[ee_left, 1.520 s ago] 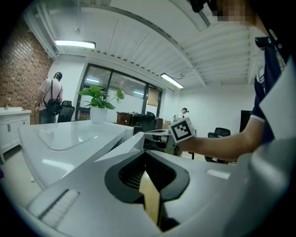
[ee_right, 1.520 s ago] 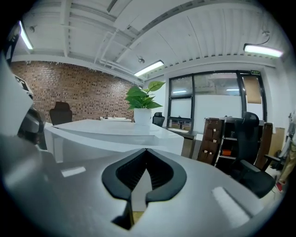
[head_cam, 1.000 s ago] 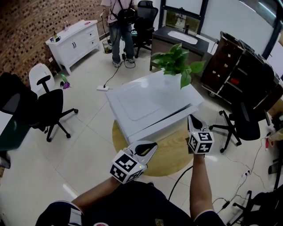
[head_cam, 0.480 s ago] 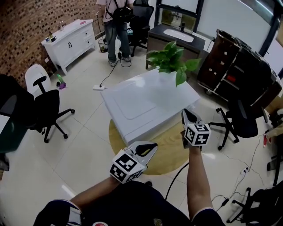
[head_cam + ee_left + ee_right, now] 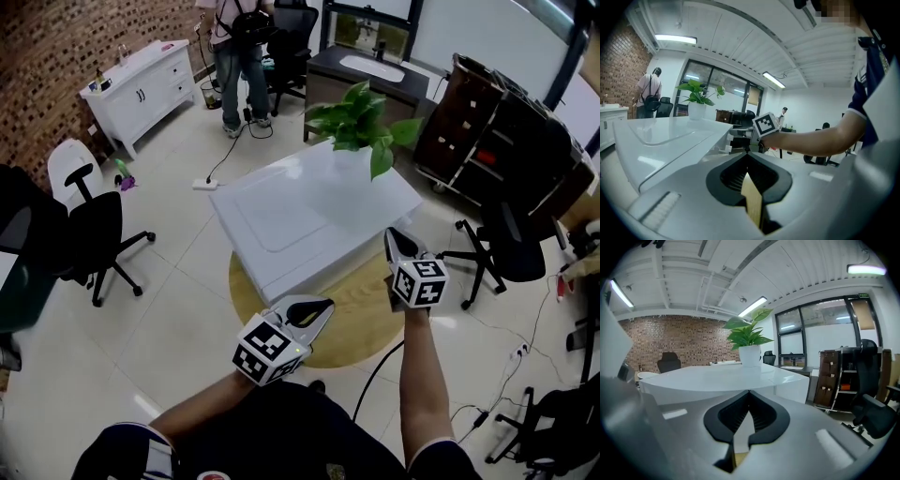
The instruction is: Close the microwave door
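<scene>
The white microwave (image 5: pixel 309 220) stands on a round wooden table (image 5: pixel 352 323), its door flush with the front. A potted plant (image 5: pixel 361 117) sits on its far top edge. My right gripper (image 5: pixel 392 234) is shut and empty, with its tip at the microwave's front right corner; I cannot tell whether it touches. The left gripper (image 5: pixel 323 306) is shut and empty, a little short of the front face. In the left gripper view the microwave (image 5: pixel 670 136) fills the left and the right gripper's marker cube (image 5: pixel 766 124) shows ahead. The right gripper view looks across the microwave top (image 5: pixel 726 378) to the plant (image 5: pixel 747 336).
A black office chair (image 5: pixel 94 234) stands to the left and another (image 5: pixel 511 248) to the right. A dark shelf cart (image 5: pixel 497 141) is at the back right. A person (image 5: pixel 234 37) stands by a white cabinet (image 5: pixel 141 80) at the back. A cable (image 5: pixel 375 375) runs under the table.
The microwave door, ajar at the front right a second ago, now lies flush. My right gripper has moved forward with it to the front corner. The left gripper has barely moved.
</scene>
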The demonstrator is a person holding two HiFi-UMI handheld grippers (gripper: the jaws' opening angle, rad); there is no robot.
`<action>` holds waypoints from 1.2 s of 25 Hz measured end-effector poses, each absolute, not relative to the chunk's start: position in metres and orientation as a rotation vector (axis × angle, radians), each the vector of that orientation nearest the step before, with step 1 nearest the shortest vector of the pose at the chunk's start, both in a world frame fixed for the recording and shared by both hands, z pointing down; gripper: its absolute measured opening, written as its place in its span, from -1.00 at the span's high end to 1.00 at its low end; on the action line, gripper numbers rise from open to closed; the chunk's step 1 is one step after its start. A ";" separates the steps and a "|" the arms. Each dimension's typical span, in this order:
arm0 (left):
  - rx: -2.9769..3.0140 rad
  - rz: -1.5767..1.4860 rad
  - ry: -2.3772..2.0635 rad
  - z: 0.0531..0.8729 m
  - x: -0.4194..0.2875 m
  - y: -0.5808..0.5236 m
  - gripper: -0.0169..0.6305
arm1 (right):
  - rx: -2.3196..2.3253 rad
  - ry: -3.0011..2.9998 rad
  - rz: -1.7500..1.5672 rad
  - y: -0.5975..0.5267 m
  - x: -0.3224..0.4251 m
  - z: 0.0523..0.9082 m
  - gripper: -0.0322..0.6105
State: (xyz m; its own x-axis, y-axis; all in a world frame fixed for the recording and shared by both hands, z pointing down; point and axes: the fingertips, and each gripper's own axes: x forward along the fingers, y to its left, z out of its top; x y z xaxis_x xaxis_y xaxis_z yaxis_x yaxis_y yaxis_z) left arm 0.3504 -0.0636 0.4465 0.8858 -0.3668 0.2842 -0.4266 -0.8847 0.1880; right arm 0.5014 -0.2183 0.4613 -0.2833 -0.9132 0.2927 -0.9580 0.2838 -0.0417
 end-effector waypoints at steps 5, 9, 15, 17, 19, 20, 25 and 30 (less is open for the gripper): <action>2.839 0.342 -0.526 0.441 0.364 -0.057 0.91 | 1.755 -2.358 0.262 -0.203 0.496 0.443 0.90; 2.858 0.338 -0.472 0.439 0.372 -0.053 0.91 | 1.789 -2.372 0.226 -0.182 0.494 0.428 0.90; 2.885 0.324 -0.372 0.433 0.392 -0.050 0.91 | 1.855 -2.393 0.221 -0.137 0.489 0.412 0.90; 2.899 0.312 -0.337 0.430 0.402 -0.050 0.91 | 1.892 -2.387 0.239 -0.120 0.490 0.412 0.90; 2.913 0.304 -0.302 0.428 0.411 -0.051 0.91 | 1.944 -2.365 0.253 -0.104 0.494 0.412 0.90; 2.919 0.301 -0.286 0.427 0.416 -0.052 0.91 | 1.972 -2.350 0.256 -0.096 0.496 0.412 0.90; 2.943 0.281 -0.216 0.420 0.437 -0.055 0.91 | 2.066 -2.285 0.256 -0.064 0.505 0.406 0.90; 2.957 0.262 -0.157 0.417 0.451 -0.052 0.91 | 2.137 -2.239 0.221 -0.039 0.507 0.397 0.90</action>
State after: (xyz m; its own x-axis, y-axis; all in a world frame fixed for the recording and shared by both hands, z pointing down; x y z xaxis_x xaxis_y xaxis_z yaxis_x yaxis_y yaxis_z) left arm 0.4510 -0.0522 0.4172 0.9790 -0.0894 0.1832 -0.1191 -0.9802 0.1580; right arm 0.5065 -0.0389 0.3965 -0.0509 -0.9908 0.1258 -0.9962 0.0414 -0.0767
